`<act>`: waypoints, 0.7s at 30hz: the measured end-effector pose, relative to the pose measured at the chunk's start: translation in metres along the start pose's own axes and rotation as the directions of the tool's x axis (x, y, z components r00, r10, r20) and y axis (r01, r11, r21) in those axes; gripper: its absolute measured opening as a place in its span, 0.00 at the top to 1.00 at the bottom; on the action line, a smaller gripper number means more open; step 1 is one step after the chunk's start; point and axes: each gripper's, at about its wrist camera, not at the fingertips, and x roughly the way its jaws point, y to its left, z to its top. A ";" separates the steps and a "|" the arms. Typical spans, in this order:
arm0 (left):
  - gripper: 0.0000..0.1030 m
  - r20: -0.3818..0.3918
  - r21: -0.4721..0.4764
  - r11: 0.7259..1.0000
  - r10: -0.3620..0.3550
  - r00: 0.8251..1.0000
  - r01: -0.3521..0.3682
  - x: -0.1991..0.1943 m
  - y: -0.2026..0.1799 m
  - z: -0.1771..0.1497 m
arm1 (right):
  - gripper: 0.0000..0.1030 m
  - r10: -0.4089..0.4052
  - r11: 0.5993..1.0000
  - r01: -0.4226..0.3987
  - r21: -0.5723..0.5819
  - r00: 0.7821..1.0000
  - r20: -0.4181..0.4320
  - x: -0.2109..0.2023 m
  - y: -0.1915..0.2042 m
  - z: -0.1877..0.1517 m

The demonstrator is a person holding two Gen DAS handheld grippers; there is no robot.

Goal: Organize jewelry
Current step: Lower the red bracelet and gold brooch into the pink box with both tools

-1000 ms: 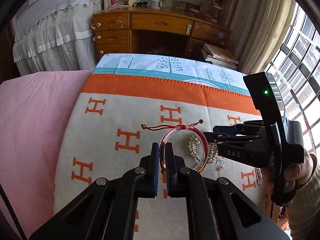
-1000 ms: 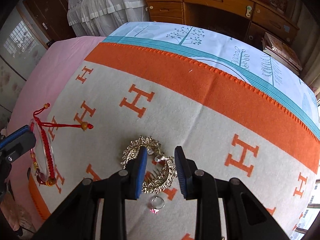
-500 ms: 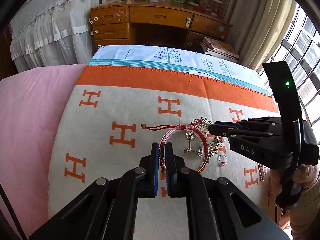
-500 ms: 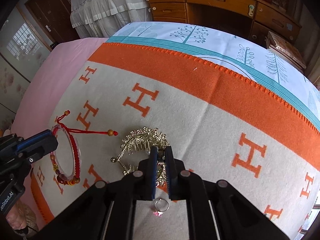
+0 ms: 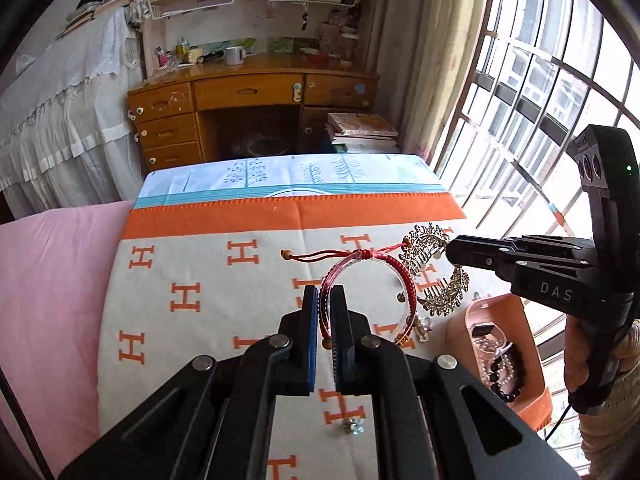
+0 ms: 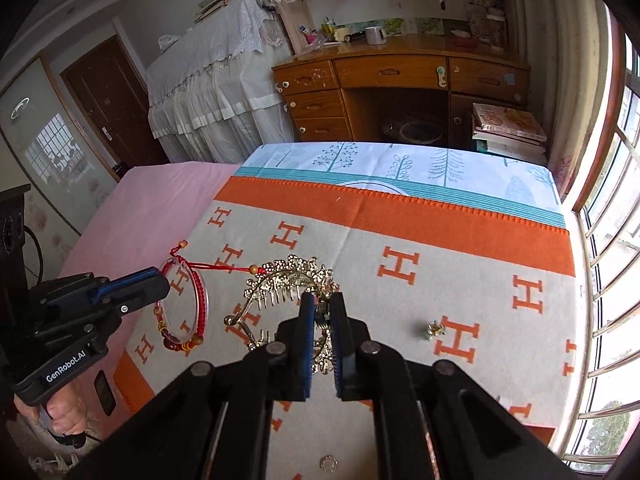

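Note:
My left gripper (image 5: 324, 300) is shut on a red-and-clear corded bracelet (image 5: 394, 272) and holds it above the blanket; the bracelet also shows in the right wrist view (image 6: 200, 292). My right gripper (image 6: 322, 308) is shut on a gold hair comb (image 6: 292, 276) and holds it in the air, just right of the bracelet; the comb also shows in the left wrist view (image 5: 436, 276). A pink jewelry box (image 5: 500, 320) with bead bracelets inside sits low at the right. A small ring (image 6: 329, 463) and a small ornament (image 6: 434, 330) lie on the blanket.
The H-patterned orange and grey blanket (image 5: 192, 264) covers the bed, with pink bedding (image 5: 52, 280) to the left. A wooden desk (image 5: 248, 100) and a stack of books (image 5: 360, 128) stand beyond. A barred window (image 5: 540, 100) is on the right.
Both grippers have risen well above the blanket with their jewelry. The right gripper closed on the comb and lifted it. The pink box has come into view.

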 end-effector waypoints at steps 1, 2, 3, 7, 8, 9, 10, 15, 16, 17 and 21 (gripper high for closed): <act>0.96 0.007 0.023 1.000 -0.016 1.000 0.016 -0.004 -0.013 0.000 | 0.93 -0.006 1.000 0.006 0.015 1.000 0.017 -0.015 -0.006 -0.007; 0.96 0.012 0.045 0.998 -0.033 0.999 0.032 -0.008 -0.026 -0.001 | 0.93 -0.012 0.999 0.011 0.032 1.000 0.029 -0.028 -0.012 -0.014; 0.96 0.017 0.066 0.997 -0.053 0.998 0.051 -0.011 -0.040 0.000 | 0.93 -0.021 0.999 0.019 0.048 0.999 0.040 -0.040 -0.018 -0.023; 0.96 0.010 0.145 0.981 -0.132 0.991 0.129 -0.013 -0.094 -0.004 | 0.93 -0.064 0.991 0.056 0.122 0.996 0.063 -0.076 -0.048 -0.063; 0.96 0.001 0.164 0.975 -0.150 0.989 0.148 -0.011 -0.108 -0.006 | 0.93 -0.077 0.988 0.068 0.142 0.995 0.061 -0.081 -0.056 -0.074; 0.96 -0.009 0.181 0.970 -0.165 0.986 0.163 -0.008 -0.121 -0.008 | 0.93 -0.093 0.984 0.082 0.161 0.994 0.060 -0.086 -0.063 -0.085; 0.96 -0.021 0.197 0.965 -0.174 0.985 0.174 -0.004 -0.133 -0.010 | 0.93 -0.104 0.979 0.092 0.181 0.993 0.057 -0.088 -0.071 -0.096; 0.96 -0.106 0.247 0.948 -0.180 0.978 0.201 0.032 -0.179 -0.027 | 1.00 -0.113 0.960 0.102 0.262 0.993 0.027 -0.089 -0.099 -0.146; 0.96 -0.133 0.249 0.947 -0.175 0.975 0.204 0.042 -0.185 -0.032 | 1.00 -0.115 0.958 0.106 0.266 0.993 0.020 -0.086 -0.101 -0.155; 0.96 -0.160 0.249 0.946 -0.172 0.972 0.208 0.052 -0.189 -0.036 | 1.00 -0.110 0.957 0.103 0.272 0.994 0.009 -0.083 -0.103 -0.163; 0.96 -0.256 0.236 0.950 -0.142 0.956 0.204 0.089 -0.196 -0.055 | 1.00 -0.070 0.953 0.075 0.295 0.997 -0.026 -0.070 -0.111 -0.185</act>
